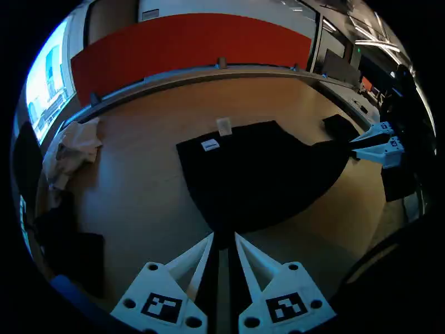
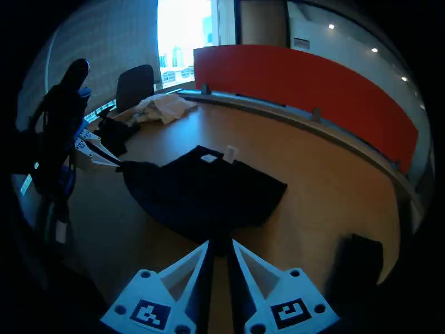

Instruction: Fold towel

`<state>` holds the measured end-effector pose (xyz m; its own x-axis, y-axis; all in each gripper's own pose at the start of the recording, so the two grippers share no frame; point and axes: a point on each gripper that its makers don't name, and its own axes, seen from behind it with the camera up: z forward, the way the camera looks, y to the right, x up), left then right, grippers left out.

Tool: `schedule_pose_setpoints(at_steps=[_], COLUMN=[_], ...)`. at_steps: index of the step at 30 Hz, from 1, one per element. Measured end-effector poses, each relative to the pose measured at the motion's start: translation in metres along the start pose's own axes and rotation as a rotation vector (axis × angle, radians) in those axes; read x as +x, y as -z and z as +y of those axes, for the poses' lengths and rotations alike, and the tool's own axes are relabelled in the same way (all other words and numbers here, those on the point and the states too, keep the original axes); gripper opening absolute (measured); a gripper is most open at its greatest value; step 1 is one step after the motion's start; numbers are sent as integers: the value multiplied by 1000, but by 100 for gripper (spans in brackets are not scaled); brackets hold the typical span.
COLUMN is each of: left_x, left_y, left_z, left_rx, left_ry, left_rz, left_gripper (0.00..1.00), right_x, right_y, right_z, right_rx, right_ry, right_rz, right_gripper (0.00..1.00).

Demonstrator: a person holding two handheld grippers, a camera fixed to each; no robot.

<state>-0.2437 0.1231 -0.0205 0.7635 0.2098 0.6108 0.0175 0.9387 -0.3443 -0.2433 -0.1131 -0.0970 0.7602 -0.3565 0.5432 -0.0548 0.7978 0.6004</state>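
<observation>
One curved wooden table (image 1: 139, 183) is seen, backed by one long red partition panel (image 1: 189, 44). One black towel (image 1: 256, 178) is spread on the middle of the table. One heap of pale cloth (image 1: 75, 147) is piled near the table's edge, well apart from the towel. Two small white tags (image 1: 210, 145) are carried near the towel's far edge. The white fingers of the left gripper (image 1: 222, 242) are closed to a narrow slit and clamped on the towel's near corner. The right gripper (image 2: 221, 245) is likewise pinched on another corner. In the right gripper view one dark office chair (image 2: 135, 83) is shown beside a bright window (image 2: 183, 50)
</observation>
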Motion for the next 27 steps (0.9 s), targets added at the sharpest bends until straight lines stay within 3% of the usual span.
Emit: schedule_pose_setpoints(at_steps=[14,27], left_x=[2,7], left_y=[39,33], left_z=[16,16], left_rx=[-19,-16], left_ry=[56,57], left_rz=[0,10], left_gripper=[10,10], right_x=[14,16], right_y=[38,35], right_z=[-14,-13], right_rx=[21,22], right_ry=[-2,3], right_rz=[5,-3], right_gripper=[15,15])
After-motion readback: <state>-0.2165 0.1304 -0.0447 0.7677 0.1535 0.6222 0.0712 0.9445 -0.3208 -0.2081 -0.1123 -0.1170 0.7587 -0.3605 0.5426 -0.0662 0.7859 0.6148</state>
